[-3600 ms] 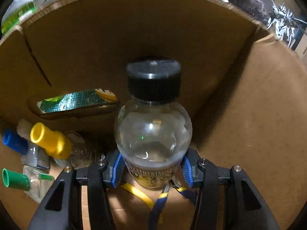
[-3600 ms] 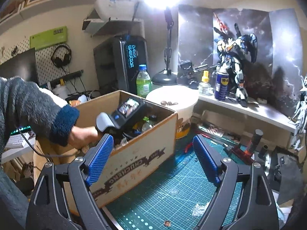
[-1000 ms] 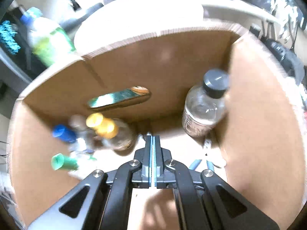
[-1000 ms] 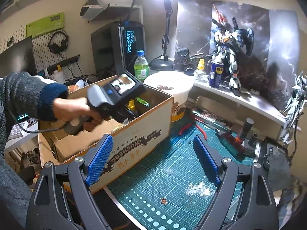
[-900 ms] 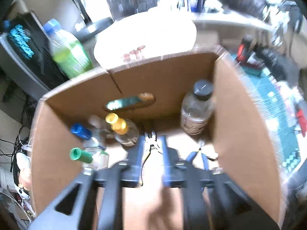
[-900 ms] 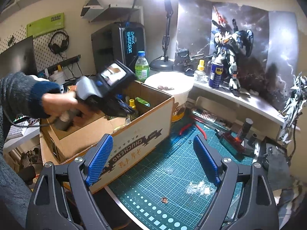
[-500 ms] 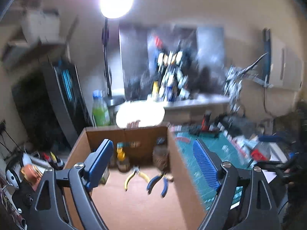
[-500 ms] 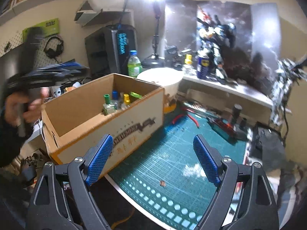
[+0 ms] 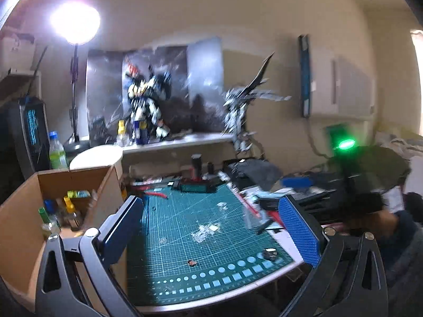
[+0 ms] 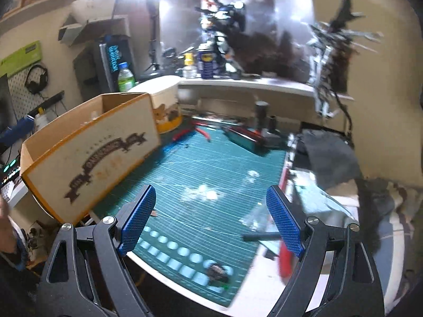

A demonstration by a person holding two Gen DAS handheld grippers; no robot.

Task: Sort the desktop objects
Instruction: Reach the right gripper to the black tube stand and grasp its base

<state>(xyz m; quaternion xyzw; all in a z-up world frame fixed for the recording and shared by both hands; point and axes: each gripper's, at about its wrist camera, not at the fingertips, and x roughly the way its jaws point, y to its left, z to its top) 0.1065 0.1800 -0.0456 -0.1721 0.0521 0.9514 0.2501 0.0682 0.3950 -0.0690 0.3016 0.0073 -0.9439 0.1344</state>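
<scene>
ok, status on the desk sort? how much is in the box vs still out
Done: several small capped bottles stand inside the cardboard box.
In hand: nothing. The left gripper has just opened and is empty over the green cutting mat; the right gripper is open and empty too.
Left: red-handled pliers at the mat's far edge, a blurred red-handled tool off its right edge, and small bits on it.

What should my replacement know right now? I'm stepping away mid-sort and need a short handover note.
Left gripper: jaws have just been opening, now wide, nothing between them, out over the green mat.
Right gripper: open, empty, above the mat.
Done: small bottles stand in the cardboard box at the mat's left edge.
Left: red-handled pliers at the mat's far edge and blurred tools along its right side remain outside the box.
</scene>
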